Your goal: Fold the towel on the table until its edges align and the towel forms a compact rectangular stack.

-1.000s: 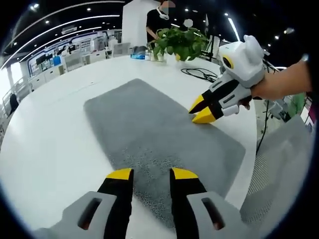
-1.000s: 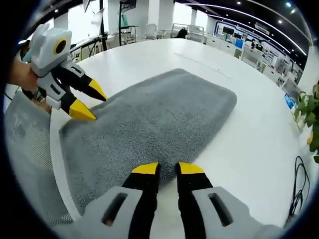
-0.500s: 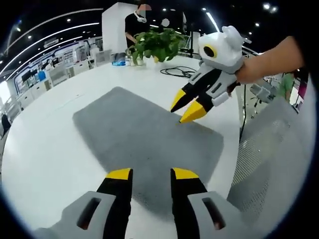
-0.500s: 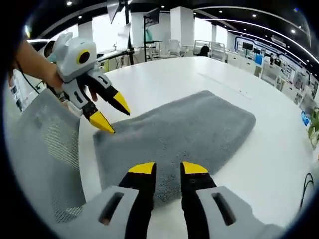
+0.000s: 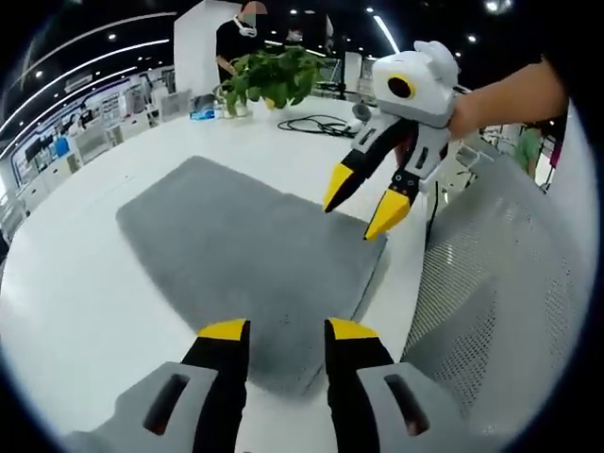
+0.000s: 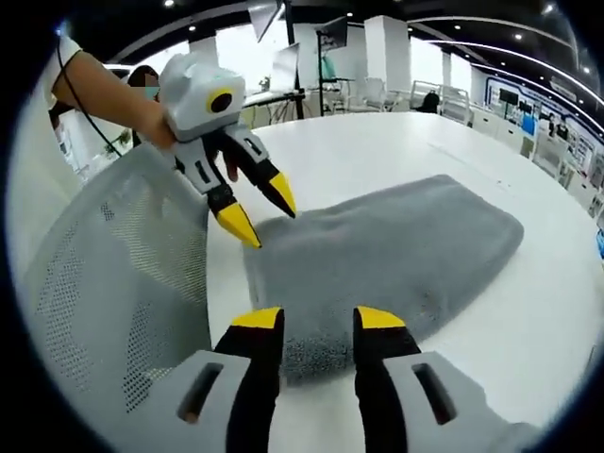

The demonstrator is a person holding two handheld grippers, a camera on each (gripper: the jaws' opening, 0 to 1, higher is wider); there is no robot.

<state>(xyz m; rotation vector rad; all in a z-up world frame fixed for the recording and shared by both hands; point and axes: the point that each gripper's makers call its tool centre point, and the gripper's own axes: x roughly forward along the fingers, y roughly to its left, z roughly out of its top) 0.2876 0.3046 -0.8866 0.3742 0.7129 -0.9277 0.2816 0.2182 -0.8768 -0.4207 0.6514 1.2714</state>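
White table (image 5: 85, 311) carries the grey towel (image 5: 236, 245) lengthwise toward upper left; my left gripper (image 5: 283, 330) and right gripper (image 6: 314, 319), both jaws apart and empty, hover at its near end corners.

Each gripper has a pale grey body with slotted sides, black jaws and yellow tips. The left gripper (image 5: 281, 330) and the right gripper (image 6: 319, 318) look alike. Seen from across, the right gripper's white housing carries a yellow-ringed round mark.
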